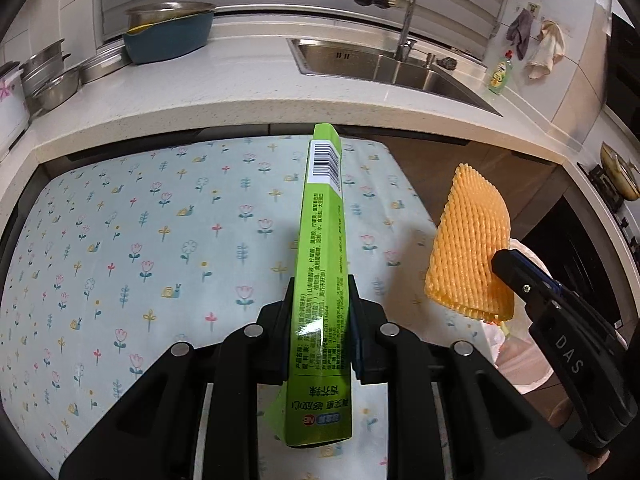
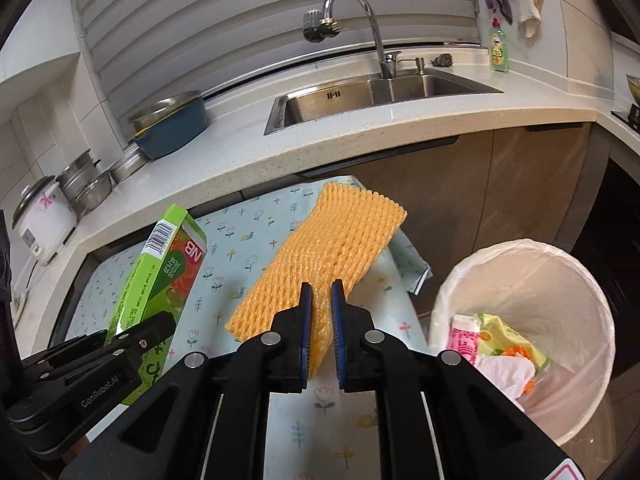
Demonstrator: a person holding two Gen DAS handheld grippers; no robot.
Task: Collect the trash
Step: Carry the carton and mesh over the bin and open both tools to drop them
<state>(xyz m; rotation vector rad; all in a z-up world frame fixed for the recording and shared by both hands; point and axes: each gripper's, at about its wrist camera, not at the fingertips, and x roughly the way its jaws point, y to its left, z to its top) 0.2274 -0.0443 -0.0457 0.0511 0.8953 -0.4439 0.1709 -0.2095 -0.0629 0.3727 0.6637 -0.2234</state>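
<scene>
From the left wrist camera, the left gripper (image 1: 320, 320) is clenched on a green carton (image 1: 322, 280), its pads pressing the narrow printed sides low on the box; the carton's long axis runs straight away from the camera, the barcode end pointing toward the counter edge and the near end hanging past the fingers, all of it lifted clear of the flowered tablecloth (image 1: 140, 240). To the right, the right gripper (image 1: 508, 264) pinches a folded orange foam fruit net (image 1: 468, 252), which stands roughly upright with its rounded end uppermost, held off the table. Beyond, the steel sink (image 1: 384, 64) sits in the pale countertop (image 1: 200, 96), and a blue basin (image 1: 168, 40) holds a metal bowl (image 1: 168, 12); what lies inside the sink cannot be told. From the right wrist camera, the right gripper (image 2: 320, 324) grips the foam net (image 2: 320, 256) by its near corner, blue pads squeezing it, and the net's long axis slants up and to the right, its far end over the table's edge. The green carton (image 2: 160, 276) leans at the left in the left gripper (image 2: 140, 336), barcode end up. At the lower right stands a white bin (image 2: 524, 264) lined with a clear bag, and inside it lie a pink and white wrapper (image 2: 464, 338), a yellow-green packet (image 2: 508, 340) and crumpled white tissue (image 2: 508, 372).
</scene>
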